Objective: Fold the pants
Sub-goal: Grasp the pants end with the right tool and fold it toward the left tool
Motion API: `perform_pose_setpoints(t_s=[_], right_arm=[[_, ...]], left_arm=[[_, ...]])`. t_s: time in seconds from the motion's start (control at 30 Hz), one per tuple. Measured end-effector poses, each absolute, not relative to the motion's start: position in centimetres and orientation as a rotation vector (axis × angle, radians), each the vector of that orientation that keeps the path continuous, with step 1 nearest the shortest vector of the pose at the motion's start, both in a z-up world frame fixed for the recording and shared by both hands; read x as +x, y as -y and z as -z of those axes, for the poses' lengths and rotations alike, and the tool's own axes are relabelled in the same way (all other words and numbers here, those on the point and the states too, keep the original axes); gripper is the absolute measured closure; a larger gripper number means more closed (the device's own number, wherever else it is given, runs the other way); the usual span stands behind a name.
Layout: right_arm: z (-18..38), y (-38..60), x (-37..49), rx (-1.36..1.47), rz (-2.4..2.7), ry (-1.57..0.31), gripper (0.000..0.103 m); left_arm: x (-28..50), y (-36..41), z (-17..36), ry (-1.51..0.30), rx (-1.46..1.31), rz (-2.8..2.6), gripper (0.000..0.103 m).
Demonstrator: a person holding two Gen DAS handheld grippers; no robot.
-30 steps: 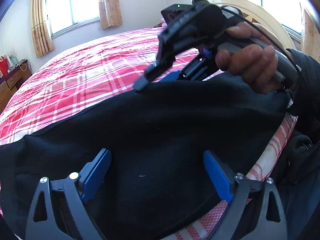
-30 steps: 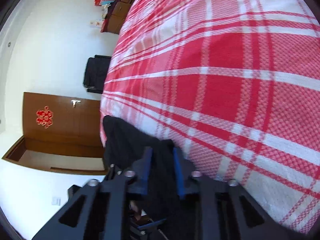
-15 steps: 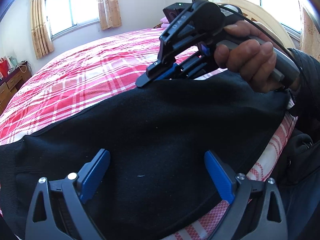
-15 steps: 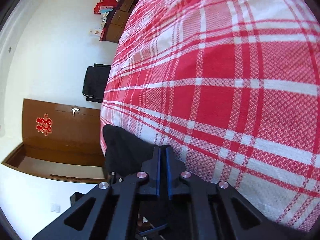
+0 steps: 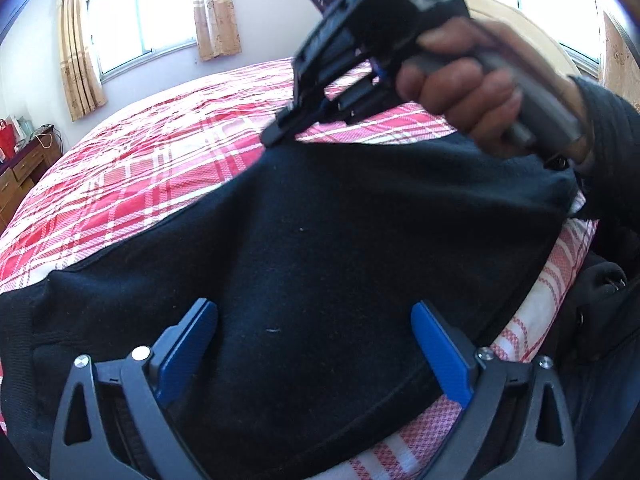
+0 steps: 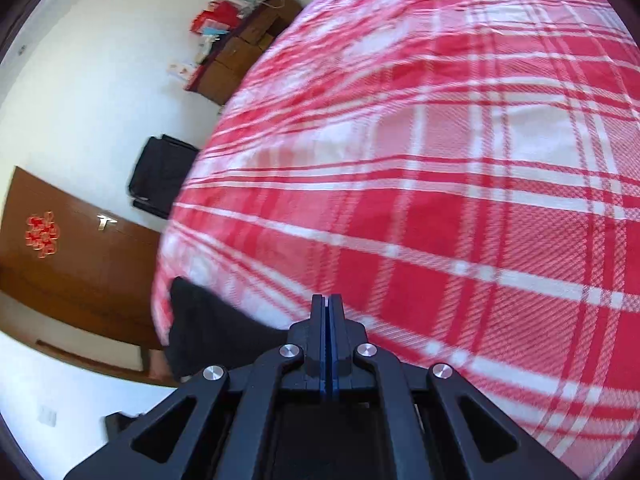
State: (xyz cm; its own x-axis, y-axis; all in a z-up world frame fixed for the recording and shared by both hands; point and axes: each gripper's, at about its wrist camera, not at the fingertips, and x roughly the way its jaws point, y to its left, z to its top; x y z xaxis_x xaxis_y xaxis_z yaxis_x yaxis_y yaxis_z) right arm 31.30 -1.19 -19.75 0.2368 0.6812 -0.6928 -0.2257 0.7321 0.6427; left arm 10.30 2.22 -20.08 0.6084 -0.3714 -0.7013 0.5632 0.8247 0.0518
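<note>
Left of the bed [image 5: 160, 168], against the wall: a wooden dresser [image 5: 20, 176]. Behind the bed, a curtained window [image 5: 132, 28].

Across the near edge of the bed, on its red plaid cover: the black pants [image 5: 320, 240], spread wide from the bed's left corner over to its right side, one end hanging over the left edge.

Above the near part of the pants: the left gripper [image 5: 314, 348], jaws spread wide, blue pads well apart, dark cloth below and between them, nothing clamped.

Further right, at the pants' far edge toward the middle of the bed: the right gripper [image 5: 277, 137], blurred, jaws closed tight, nipping the cloth, which rises to a small peak at its tip. Behind it, a hand [image 5: 460, 100] wrapped round the handle, then a dark sleeve [image 5: 612, 152] at the bed's right side.

From the right wrist camera: a brown door [image 6: 60, 272] left of the bed, a dark fold of pants at the bed's edge, then the pads pressed flat together, plaid cover beyond.
</note>
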Motion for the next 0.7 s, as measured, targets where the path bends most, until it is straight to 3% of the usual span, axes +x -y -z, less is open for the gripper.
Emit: perform_pose_setpoints(t_s=[0.1, 0.27, 0.3, 0.33, 0.4, 0.7], right_arm=[[21.1, 1.3, 31.4, 0.447, -0.665, -1.214, 0.102], [18.3, 2.0, 30.1, 0.297, -0.598, -1.144, 0.099], [17.8, 2.2, 29.8, 0.285, -0.593, -1.134, 0.092], [17.0, 3.2, 29.2, 0.280, -0.596, -1.129, 0.073], [16.1, 4.8, 27.9, 0.279, -0.611, -1.122, 0.053], [16.5, 7.8, 17.2, 0.025, -0.758, -1.185, 0.053]], left_arm=[[10.3, -2.3, 20.1, -0.737, 0.280, 0.546, 0.003], [10.2, -2.6, 19.4, -0.742, 0.260, 0.556, 0.003], [10.6, -2.9, 19.4, -0.742, 0.260, 0.555, 0.003], [10.6, -2.9, 19.3, -0.740, 0.261, 0.554, 0.003], [10.6, -2.8, 19.2, -0.740, 0.259, 0.557, 0.003], [9.8, -0.6, 19.8, -0.760, 0.318, 0.627, 0.002]])
